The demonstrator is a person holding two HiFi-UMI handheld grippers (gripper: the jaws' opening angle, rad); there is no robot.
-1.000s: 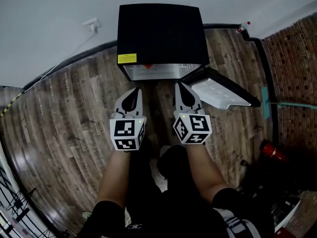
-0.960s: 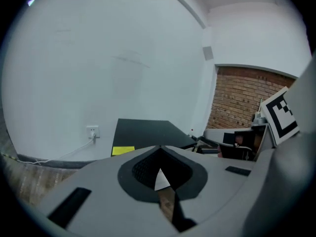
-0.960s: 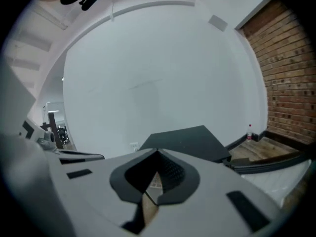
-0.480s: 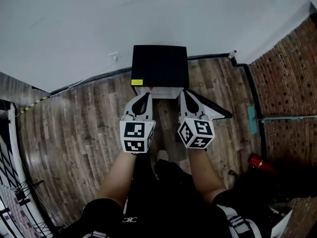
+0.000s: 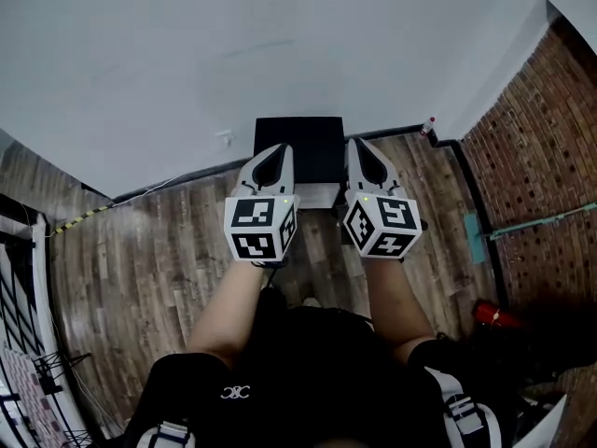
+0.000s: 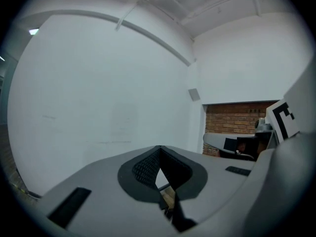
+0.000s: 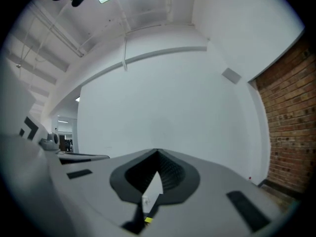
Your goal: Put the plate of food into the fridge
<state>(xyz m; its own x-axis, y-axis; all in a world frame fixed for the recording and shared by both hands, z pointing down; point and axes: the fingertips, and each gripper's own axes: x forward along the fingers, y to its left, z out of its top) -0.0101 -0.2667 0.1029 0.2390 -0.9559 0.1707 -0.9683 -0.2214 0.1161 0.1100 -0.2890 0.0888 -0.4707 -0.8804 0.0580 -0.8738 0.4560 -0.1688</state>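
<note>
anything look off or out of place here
The black fridge by the wall looks open, its pale inside showing, yet the left gripper and right gripper are both shut, holding nothing.

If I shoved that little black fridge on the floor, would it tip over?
Probably not. The black fridge is a squat box standing flat on the wood floor, so tipping seems unlikely. It looks rigid and likely heavy; it might scrape along the planks.

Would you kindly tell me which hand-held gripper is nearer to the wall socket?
Left. The left hand-held gripper sits just right of the wall socket in the head view; the right hand-held gripper lies farther right, past the black fridge.
</note>
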